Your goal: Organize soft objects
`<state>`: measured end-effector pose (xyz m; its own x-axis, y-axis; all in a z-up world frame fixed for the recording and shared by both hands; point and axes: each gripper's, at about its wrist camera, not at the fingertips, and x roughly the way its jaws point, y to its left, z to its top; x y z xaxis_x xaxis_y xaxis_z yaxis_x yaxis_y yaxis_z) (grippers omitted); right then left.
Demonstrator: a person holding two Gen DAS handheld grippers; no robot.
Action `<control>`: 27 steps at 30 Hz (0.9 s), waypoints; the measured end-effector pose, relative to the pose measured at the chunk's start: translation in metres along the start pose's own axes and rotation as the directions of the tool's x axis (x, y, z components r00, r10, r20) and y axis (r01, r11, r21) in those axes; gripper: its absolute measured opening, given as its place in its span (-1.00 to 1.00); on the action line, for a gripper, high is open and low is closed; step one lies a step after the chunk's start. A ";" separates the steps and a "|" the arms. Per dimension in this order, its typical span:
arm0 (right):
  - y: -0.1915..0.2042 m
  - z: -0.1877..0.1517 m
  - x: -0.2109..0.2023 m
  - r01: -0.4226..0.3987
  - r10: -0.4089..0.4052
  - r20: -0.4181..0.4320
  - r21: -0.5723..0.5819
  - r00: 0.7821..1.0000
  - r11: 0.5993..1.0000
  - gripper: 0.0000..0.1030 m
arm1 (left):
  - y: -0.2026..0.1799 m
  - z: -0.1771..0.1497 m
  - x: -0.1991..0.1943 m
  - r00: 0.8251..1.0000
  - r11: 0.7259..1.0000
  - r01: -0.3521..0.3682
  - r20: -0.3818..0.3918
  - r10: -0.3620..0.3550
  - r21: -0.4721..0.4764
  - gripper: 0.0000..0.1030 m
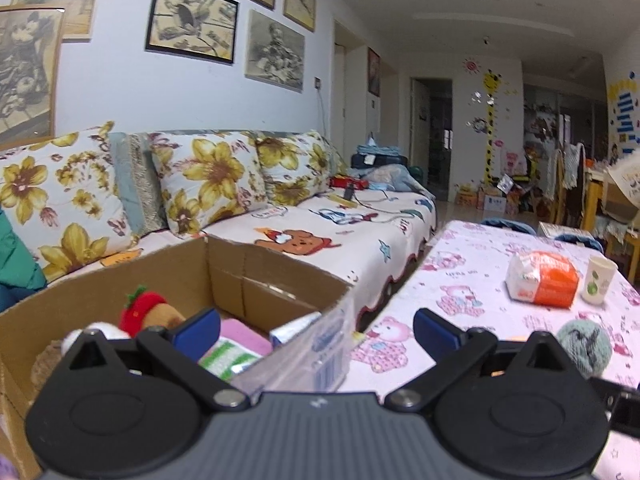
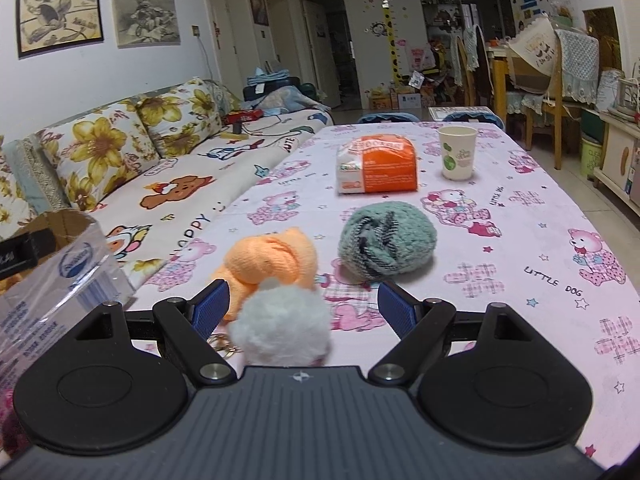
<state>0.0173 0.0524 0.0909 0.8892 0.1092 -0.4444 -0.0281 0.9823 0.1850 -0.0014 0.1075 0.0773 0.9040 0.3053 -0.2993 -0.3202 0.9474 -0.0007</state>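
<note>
A cardboard box (image 1: 256,280) stands at the table's left edge by the sofa. It holds a strawberry plush (image 1: 140,312), a pink cloth (image 1: 244,334) and a green-striped cloth (image 1: 228,360). My left gripper (image 1: 316,332) is open and empty, straddling the box's right wall. In the right wrist view my right gripper (image 2: 304,308) is open around a white fluffy pom-pom (image 2: 280,328). An orange knotted cloth (image 2: 272,264) lies just beyond it. A teal knitted ball (image 2: 384,244) lies farther right; it also shows in the left wrist view (image 1: 584,344).
An orange-and-white tissue pack (image 2: 376,164) and a paper cup (image 2: 458,152) stand farther back on the pink bear tablecloth (image 2: 520,280). A clear plastic package (image 2: 52,292) sits at the box's edge. The sofa (image 1: 320,232) with floral cushions runs along the left.
</note>
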 end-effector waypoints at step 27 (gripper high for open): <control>-0.067 0.013 0.060 0.012 -0.005 -0.033 0.207 0.999 0.978 1.00 | -0.094 -0.051 0.017 0.819 0.819 0.562 -0.220 -0.530 0.118 0.98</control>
<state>0.0782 -0.0085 0.0632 0.8739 0.1092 -0.4737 0.0776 0.9306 0.3577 0.0299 0.0187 0.0237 0.8478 -0.2730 -0.4546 0.2789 0.9587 -0.0556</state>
